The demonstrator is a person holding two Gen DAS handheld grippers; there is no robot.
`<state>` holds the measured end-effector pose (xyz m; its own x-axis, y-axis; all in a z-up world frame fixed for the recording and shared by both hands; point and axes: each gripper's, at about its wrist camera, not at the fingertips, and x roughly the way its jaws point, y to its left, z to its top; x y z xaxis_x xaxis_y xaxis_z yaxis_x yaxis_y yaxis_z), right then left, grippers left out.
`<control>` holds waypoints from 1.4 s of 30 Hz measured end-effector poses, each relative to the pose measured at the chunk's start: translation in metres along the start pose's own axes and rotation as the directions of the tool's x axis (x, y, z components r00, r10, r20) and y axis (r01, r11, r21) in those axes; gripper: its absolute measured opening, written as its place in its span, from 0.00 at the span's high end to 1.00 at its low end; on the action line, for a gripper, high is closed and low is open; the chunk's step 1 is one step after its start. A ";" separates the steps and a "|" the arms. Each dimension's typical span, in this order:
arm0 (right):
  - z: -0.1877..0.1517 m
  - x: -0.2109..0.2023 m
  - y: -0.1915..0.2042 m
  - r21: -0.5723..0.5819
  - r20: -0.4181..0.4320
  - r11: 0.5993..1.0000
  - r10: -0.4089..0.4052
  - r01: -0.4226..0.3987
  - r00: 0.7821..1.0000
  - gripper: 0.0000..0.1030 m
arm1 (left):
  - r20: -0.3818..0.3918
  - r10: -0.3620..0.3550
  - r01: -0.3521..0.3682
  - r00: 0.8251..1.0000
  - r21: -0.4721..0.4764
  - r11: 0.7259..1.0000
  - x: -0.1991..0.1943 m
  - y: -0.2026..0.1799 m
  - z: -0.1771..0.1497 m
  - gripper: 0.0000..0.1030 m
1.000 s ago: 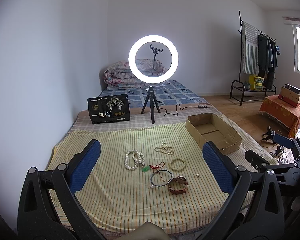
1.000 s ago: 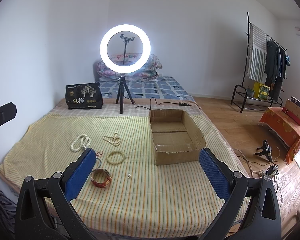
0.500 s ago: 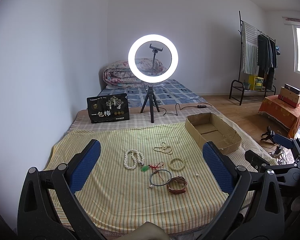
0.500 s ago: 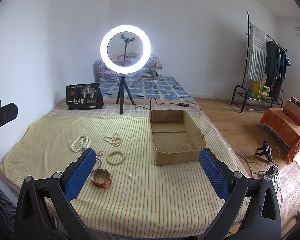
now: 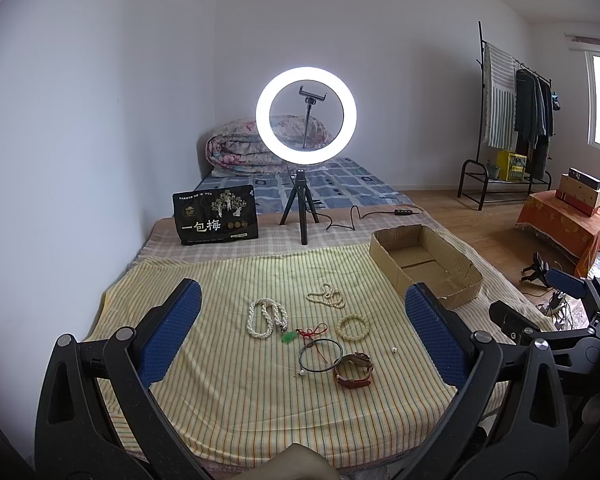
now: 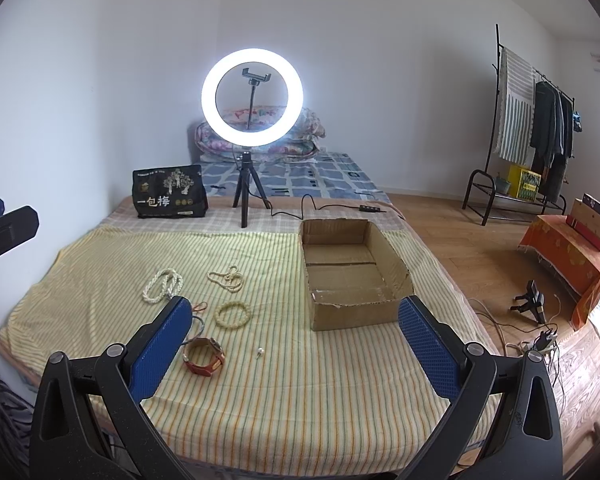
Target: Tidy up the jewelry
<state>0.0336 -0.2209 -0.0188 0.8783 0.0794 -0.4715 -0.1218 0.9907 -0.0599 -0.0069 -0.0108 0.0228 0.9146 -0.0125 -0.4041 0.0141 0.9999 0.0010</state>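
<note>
Comparing w/ a second ago: almost nothing has changed. Both tools hang where they were, jewelry untouched, so the sorting has not begun (my reading).

- Left gripper point(image 5: 302, 328): released, jaws wide, nothing between them.
- Right gripper point(image 6: 294, 328): released, wide, empty.
- Striped cloth point(image 5: 228, 392): under both tools, holds every piece.
- White bead necklace point(image 5: 265, 317): ahead of left tool, toward its left finger.
- Thin bead chain point(image 5: 326, 295): further ahead, centre.
- Pale bead bracelet point(image 5: 353, 327): ahead, toward the right finger.
- Red cord w/ green pendant point(image 5: 300, 334): centre, just beside the dark hoop point(image 5: 320, 355).
- Brown watch point(image 5: 354, 370): nearest piece, touching the hoop's rim or overlapping it; can't tell which.
- Loose pearl point(image 6: 260, 351): apart from the rest, btwn right tool's fingers.
- Cardboard box point(image 6: 356, 312): empty, ahead-right of left tool, straight ahead of right tool; likely destination.

Surroundings: ring light point(image 6: 252, 98) on tripod and black bag point(image 6: 170, 192) beyond the cloth, well apart. Nothing blocks the way; the cord/hoop/watch cluster may snag together when lifted.
</note>
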 end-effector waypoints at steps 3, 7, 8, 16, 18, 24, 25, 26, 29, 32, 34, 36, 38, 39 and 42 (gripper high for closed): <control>0.000 0.000 0.000 0.000 -0.001 1.000 0.001 -0.001 1.000 0.01 | -0.001 0.000 0.000 1.000 -0.001 1.000 -0.001 0.000 0.001 0.00; 0.000 0.000 0.000 -0.001 0.000 1.000 0.001 -0.001 1.000 0.01 | 0.000 0.000 0.000 1.000 -0.002 1.000 0.000 0.000 -0.001 0.00; 0.000 0.000 0.000 -0.001 -0.001 1.000 0.000 0.000 1.000 0.01 | -0.001 0.000 0.000 1.000 -0.001 1.000 0.000 0.000 0.000 0.00; -0.002 0.003 0.001 -0.009 -0.013 1.000 -0.002 0.002 1.000 0.01 | -0.017 0.009 -0.009 1.000 0.002 1.000 -0.002 0.001 -0.002 0.00; -0.003 0.005 0.000 -0.011 -0.019 1.000 -0.005 0.005 1.000 0.01 | -0.025 0.016 -0.016 1.000 0.005 1.000 0.005 0.001 -0.007 0.00; -0.006 0.013 0.001 -0.054 -0.033 0.998 -0.022 0.020 0.999 0.01 | -0.056 0.054 -0.053 0.997 0.018 0.998 0.018 0.017 0.000 0.00; -0.006 0.015 0.002 -0.073 -0.036 0.997 -0.022 0.019 0.999 0.01 | -0.060 0.060 -0.059 0.996 0.020 0.998 0.020 0.019 0.001 0.00; -0.007 0.018 0.004 -0.092 -0.043 0.996 -0.018 0.014 0.999 0.01 | -0.068 0.069 -0.068 0.995 0.021 0.997 0.026 0.025 0.003 0.00; -0.007 0.029 0.008 -0.144 -0.089 0.989 0.017 -0.030 0.996 0.01 | -0.108 0.078 -0.076 0.991 0.026 0.997 0.042 0.038 0.007 0.00; -0.007 0.044 0.010 -0.170 -0.138 0.982 0.055 -0.078 0.989 0.01 | -0.168 0.068 -0.066 0.983 0.018 0.998 0.064 0.047 0.009 0.00; -0.008 0.057 0.011 -0.177 -0.183 0.978 0.074 -0.107 0.980 0.01 | -0.212 0.051 -0.049 0.976 0.013 0.999 0.081 0.052 0.009 0.00; -0.008 0.067 0.011 -0.176 -0.220 0.975 0.093 -0.133 0.971 0.01 | -0.255 0.017 -0.018 0.967 0.000 1.000 0.099 0.056 0.007 0.00; -0.009 0.079 0.013 -0.169 -0.257 0.972 0.118 -0.165 0.959 0.01 | -0.298 -0.010 0.001 0.954 -0.029 1.000 0.117 0.061 0.004 0.00; -0.010 0.085 0.014 -0.165 -0.274 0.970 0.128 -0.177 0.953 0.01 | -0.317 -0.027 0.015 0.948 -0.040 0.999 0.124 0.062 0.002 0.00; -0.012 0.098 0.018 -0.149 -0.306 0.967 0.153 -0.206 0.940 0.01 | -0.385 -0.071 0.051 0.920 -0.061 0.997 0.147 0.062 -0.006 0.07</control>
<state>0.1118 -0.1968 -0.0770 0.6649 0.1928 -0.7216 -0.3681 0.9252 -0.0920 0.1264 0.0497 -0.0424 0.6852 -0.0795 -0.7240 0.0358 0.9965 -0.0755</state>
